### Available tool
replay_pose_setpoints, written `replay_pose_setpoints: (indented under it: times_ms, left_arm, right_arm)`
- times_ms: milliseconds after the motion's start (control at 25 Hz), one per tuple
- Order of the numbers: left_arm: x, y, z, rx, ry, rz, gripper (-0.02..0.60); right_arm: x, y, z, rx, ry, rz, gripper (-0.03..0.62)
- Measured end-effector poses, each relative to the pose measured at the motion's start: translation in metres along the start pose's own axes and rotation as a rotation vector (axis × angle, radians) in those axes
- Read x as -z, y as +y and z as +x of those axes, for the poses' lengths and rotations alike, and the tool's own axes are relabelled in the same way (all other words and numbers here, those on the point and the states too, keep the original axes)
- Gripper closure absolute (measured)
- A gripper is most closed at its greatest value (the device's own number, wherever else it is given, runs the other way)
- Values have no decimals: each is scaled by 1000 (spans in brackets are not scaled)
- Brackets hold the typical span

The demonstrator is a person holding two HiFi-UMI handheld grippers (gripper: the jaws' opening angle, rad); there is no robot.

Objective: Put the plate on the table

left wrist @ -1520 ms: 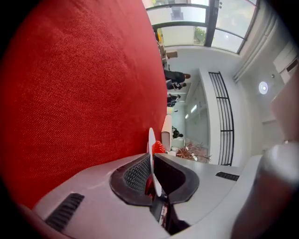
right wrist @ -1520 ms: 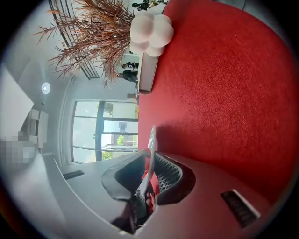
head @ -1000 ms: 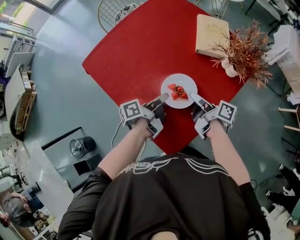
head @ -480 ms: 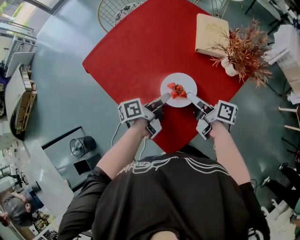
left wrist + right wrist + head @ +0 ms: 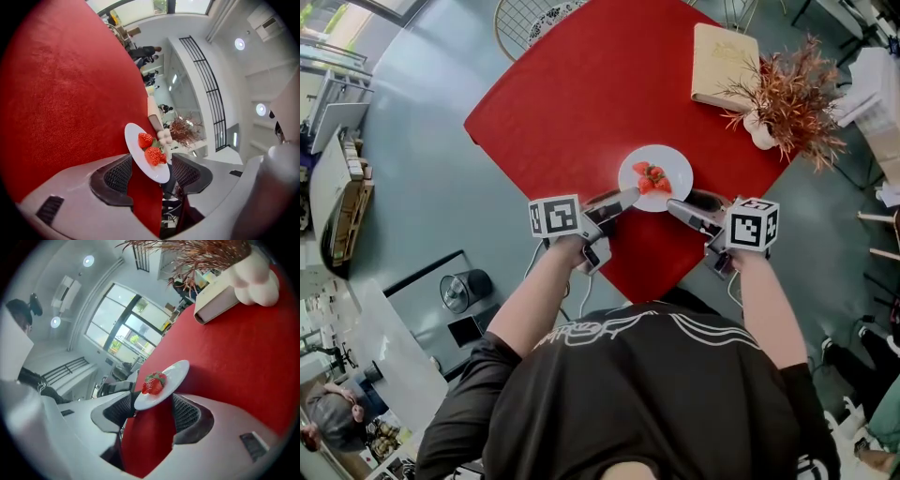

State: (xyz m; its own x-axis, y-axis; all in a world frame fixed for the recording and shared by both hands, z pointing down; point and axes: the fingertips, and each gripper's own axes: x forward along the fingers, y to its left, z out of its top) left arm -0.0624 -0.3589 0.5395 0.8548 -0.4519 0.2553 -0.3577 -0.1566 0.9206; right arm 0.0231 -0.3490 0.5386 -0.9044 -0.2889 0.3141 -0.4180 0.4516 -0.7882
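You had the plate (image 5: 667, 165) down over the red table (image 5: 572, 103), close to the corner nearest you, with the strawberries (image 5: 651, 178) heaped at its middle. From these views I could not be sure its base had fully met the cloth. The left gripper (image 5: 152, 172) stood with its jaws spread, the plate's near rim between the pads and red cloth showing in the gap. The right gripper (image 5: 151, 412) was spread the same way on the opposite rim (neither was pinching anything).

I judged the set-down all but done and the step in hand the let-go. The next move called for drawing both tools straight back along their own lines, level, so no pad would catch the rim and drag the plate.

The table's two edges ran close on either side of your hands, so the retreat led out over the corner. Bare cloth lay wide beyond the plate. The book (image 5: 722, 58) and the dried plant (image 5: 787, 94) stood well apart.
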Motion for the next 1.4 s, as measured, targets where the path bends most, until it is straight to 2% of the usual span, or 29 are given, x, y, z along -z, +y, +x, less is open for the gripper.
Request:
replay_pose_setpoints:
  times_ms: [320,480,560,720,960,1240,1400]
  left_arm:
    - [13,-1,-5,-59,153,197,324]
    - [26,5,-7,-135,264,348,316]
    - [34,8,-8,-167,319,430,313]
    - [48,11,-9,-196,411,547,297]
    - [57,15,-11,-254,492,686,293]
    - [64,26,-19,-389,604,955,293]
    - [64,29,-28,-436,613,1003,293]
  right_arm:
    - [23,7,-1,-3,209,-237,364]
    - [36,4,-1,33,301,-355,364]
    - [38,3,-3,35,320,-388,364]
    - [47,1,-8,29,383,-446,364]
    - [64,-3,-12,72,506,-539,364]
    - [66,-7,-14,158,491,-571,365]
    - [66,-6,-18,214,474,-601,365]
